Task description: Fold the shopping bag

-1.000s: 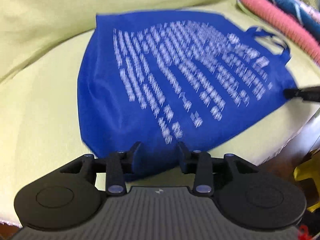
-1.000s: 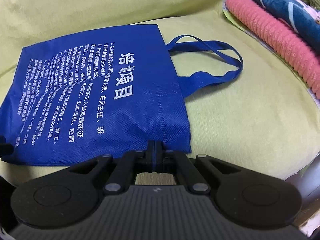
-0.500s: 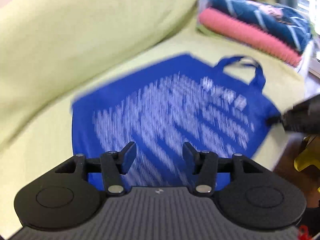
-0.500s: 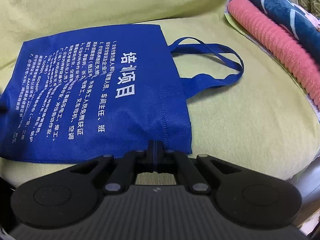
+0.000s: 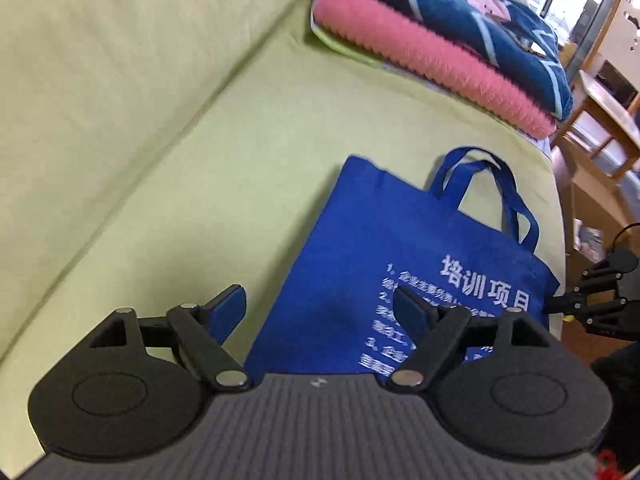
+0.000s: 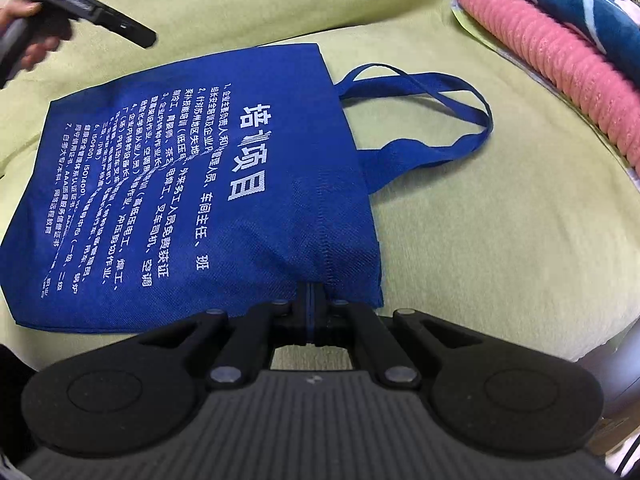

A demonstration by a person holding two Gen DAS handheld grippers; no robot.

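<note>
**Blue bag flat on the green sofa**

Green sofa cushion (image 5: pixel 248 184) fills the left wrist view, folded blankets (image 5: pixel 432 48) stacked at its far end. Left gripper (image 5: pixel 320 308) hangs above the shopping bag (image 5: pixel 360 240), fingers spread wide, holding nothing.

Right wrist view: the right gripper (image 6: pixel 310 300) pinches the bag's near edge by the cushion's front edge; handles (image 6: pixel 440 120) point toward the blankets.

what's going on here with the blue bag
A person is working with a gripper in each hand to fold a blue shopping bag lying flat on a green couch. The right gripper is shut on the bag's near edge, close to the corner by the handles. The left gripper is open, lifted above the bag and holding nothing. No fold shows yet. Folded blankets sit further along the couch.
</note>
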